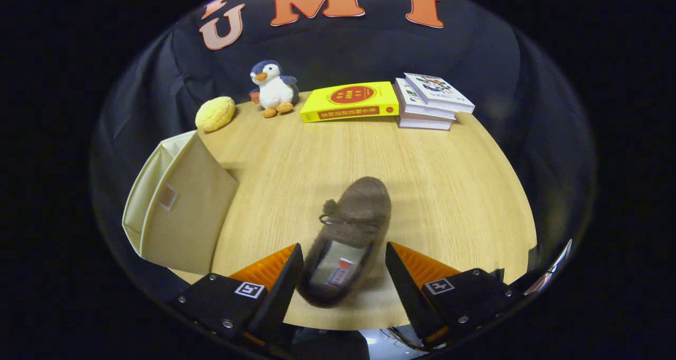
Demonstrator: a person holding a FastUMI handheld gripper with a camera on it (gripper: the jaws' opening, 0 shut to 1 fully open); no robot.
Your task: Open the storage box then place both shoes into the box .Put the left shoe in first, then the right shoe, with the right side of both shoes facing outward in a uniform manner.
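A brown suede shoe (348, 233) with a small bow lies on the wooden table (449, 191), its toe pointing away from me. Its heel end sits between my fingers, and its opening faces up with an insole label showing. My gripper (344, 254) is open, one finger on each side of the heel; the left finger (288, 275) looks close to the shoe's side, the right finger (401, 275) stands a little apart. A beige fabric storage box (182, 207) stands to the left of the shoe, its top open.
At the table's far edge are a yellow bun-shaped toy (215, 113), a plush penguin (273, 88), a yellow book (350, 102) and a stack of white books (430, 101). Bare table lies to the right of the shoe.
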